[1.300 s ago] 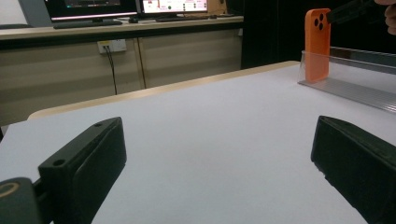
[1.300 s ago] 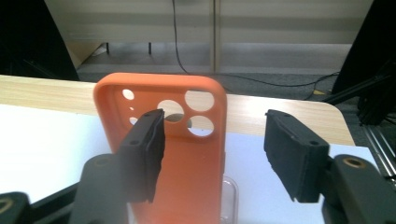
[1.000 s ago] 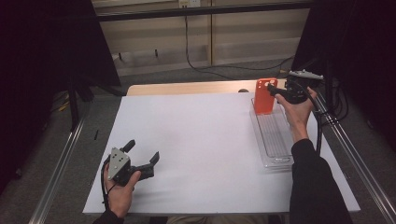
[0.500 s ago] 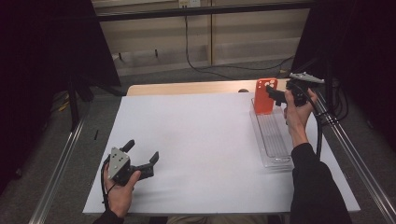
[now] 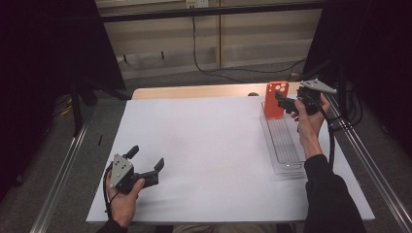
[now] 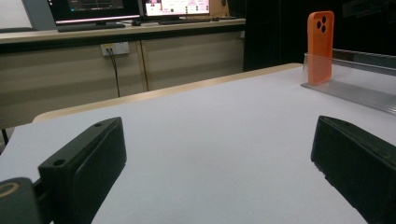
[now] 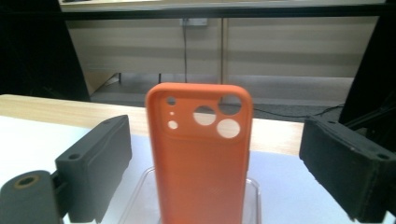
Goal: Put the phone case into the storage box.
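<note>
While the orange phone case (image 5: 273, 99) stands upright at the far end of the clear plastic tray (image 5: 286, 145) on the right side of the table (image 5: 204, 145), the right tool (image 5: 283, 101) is held just beside it, raised off the table, its jaws spread wide. Seen from the right gripper view, the case (image 7: 200, 154) sits between the two black jaws with clear gaps on both sides, touching neither, its camera cut-outs at the top facing the lens. The left tool (image 5: 145, 162) rests low over the near left part of the white table, well apart from the case, jaws also wide and holding nothing. From the left gripper view the case (image 6: 320, 46) shows far off at the right, upright against the tray's end wall (image 6: 355, 74).
</note>
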### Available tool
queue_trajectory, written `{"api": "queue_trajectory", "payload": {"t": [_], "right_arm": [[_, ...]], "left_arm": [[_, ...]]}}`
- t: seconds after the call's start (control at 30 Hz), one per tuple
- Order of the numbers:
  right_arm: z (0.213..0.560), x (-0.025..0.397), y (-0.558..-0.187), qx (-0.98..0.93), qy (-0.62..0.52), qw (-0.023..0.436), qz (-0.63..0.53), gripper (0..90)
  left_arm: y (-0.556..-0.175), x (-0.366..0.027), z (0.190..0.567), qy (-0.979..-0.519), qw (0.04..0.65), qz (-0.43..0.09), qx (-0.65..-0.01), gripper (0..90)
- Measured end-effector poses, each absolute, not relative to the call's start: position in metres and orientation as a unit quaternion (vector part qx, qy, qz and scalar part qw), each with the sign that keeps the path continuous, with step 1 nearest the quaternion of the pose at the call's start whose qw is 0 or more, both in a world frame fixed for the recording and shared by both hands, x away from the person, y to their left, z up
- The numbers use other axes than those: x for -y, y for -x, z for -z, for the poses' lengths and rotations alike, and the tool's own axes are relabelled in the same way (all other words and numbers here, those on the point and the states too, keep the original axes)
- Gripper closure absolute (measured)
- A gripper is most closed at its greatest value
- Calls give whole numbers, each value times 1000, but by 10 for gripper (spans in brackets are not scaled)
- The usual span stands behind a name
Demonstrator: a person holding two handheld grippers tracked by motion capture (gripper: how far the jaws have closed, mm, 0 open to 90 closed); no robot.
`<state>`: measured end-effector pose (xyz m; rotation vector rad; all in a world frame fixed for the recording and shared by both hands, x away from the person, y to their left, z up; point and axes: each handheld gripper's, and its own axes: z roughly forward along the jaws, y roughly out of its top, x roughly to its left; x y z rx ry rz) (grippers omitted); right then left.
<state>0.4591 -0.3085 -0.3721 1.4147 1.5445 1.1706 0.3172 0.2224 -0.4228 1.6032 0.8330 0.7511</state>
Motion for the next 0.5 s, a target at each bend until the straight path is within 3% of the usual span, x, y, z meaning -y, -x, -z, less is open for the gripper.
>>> {"api": "queue_trajectory", "payload": {"t": [0.5], "right_arm": [[378, 303, -440, -599, -531, 389, -455, 69]], "left_arm": [[-316, -224, 422, -674, 562, -318, -359, 32]]}}
